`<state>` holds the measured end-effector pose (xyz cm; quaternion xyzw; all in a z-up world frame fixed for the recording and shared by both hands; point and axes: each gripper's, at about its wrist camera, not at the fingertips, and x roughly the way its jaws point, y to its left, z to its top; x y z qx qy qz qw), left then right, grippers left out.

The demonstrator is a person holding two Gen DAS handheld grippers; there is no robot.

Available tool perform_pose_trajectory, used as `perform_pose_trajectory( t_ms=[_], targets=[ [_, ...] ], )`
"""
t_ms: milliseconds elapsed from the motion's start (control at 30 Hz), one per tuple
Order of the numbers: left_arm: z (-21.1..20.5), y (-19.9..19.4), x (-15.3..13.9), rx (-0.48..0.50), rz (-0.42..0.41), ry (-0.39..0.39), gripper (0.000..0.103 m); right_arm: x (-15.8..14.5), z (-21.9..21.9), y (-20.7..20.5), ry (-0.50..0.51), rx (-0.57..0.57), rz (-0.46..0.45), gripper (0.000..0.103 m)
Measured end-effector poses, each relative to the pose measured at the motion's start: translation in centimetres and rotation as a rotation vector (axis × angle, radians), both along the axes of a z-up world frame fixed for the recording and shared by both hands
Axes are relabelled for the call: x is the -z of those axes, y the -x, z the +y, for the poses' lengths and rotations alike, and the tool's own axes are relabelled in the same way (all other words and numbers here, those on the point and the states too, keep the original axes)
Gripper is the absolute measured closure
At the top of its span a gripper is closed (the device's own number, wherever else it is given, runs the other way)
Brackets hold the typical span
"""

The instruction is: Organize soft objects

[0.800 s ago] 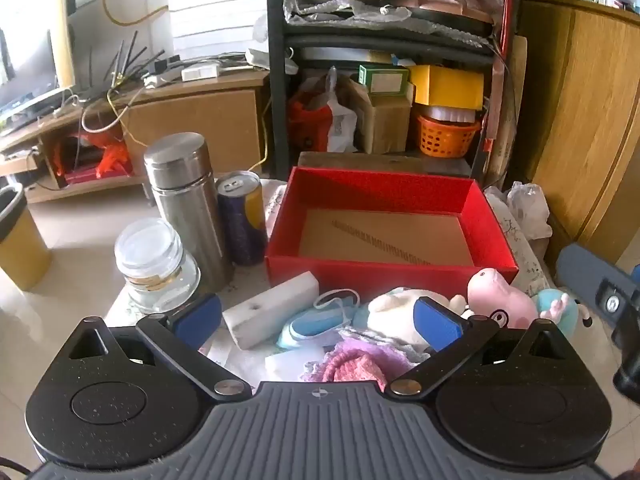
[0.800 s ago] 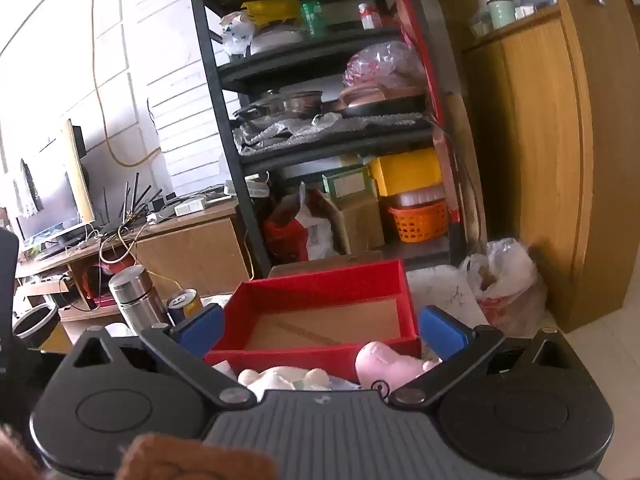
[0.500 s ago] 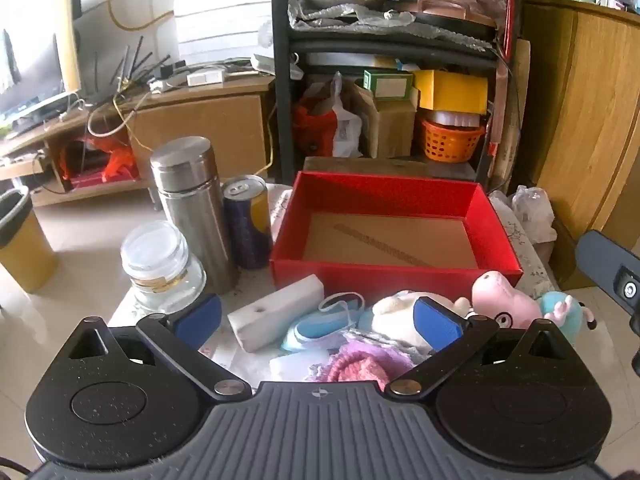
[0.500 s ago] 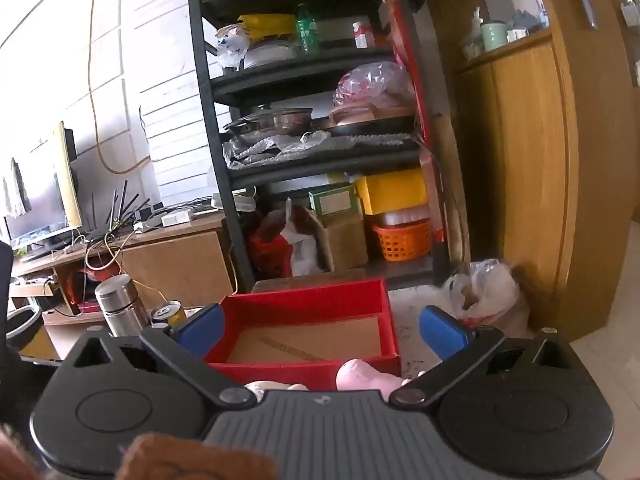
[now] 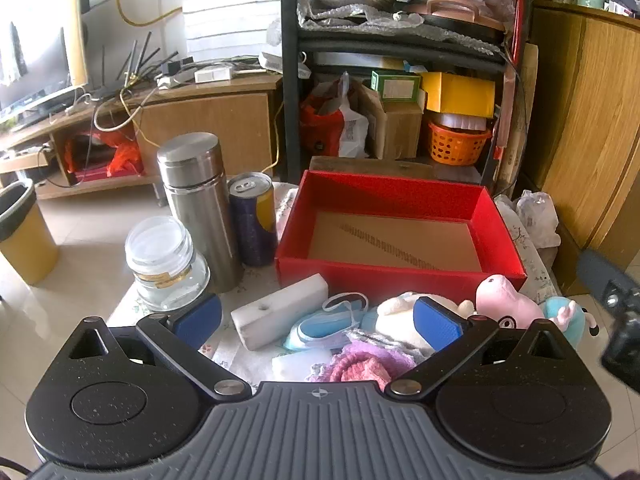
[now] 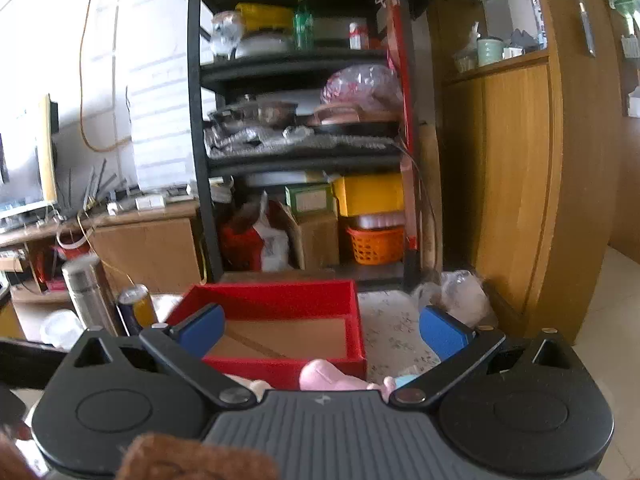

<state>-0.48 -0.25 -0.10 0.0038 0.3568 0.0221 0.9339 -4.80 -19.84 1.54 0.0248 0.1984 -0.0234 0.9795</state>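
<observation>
**A:** Just in front of the open red cardboard box [image 5: 400, 236], against its near wall, lies the soft pile: a pink plush pig [image 5: 506, 298], a cream plush toy [image 5: 400, 312], a pink-and-lilac knitted piece [image 5: 360, 364], and a pale blue fabric slipper [image 5: 320, 322]. The box itself holds nothing yet.

**B:** And the grippers?

**A:** The left gripper [image 5: 318, 320] hangs over the pile on the near side of the box, jaws spread wide, nothing between the pads. The right gripper [image 6: 320, 332] is higher, also on the near side of the box, equally wide and empty; the pig shows only at the bottom edge of its view.

**B:** What could spoil this?

**A:** Hard things sit in the mix, I'd say. A white rectangular foam-like block [image 5: 280, 316] lies beside the slipper, left of the box's near corner. Left of the box stand a blue-and-yellow drink can [image 5: 254, 220], a steel flask [image 5: 198, 208] and a clear glass jar [image 5: 166, 264]. A wide sweep leftward could topple those, and a careless pinch could drag two tangled toys at once.
</observation>
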Motion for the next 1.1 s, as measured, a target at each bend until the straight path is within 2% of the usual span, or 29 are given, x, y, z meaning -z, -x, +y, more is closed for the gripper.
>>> perform_pose_trajectory(
  t_ms=[1100],
  targets=[
    [-0.02, 0.23, 0.01, 0.010, -0.006, -0.010, 0.005, 0.35, 0.43, -0.62, 0.012, 0.016, 0.031, 0.024]
  ],
)
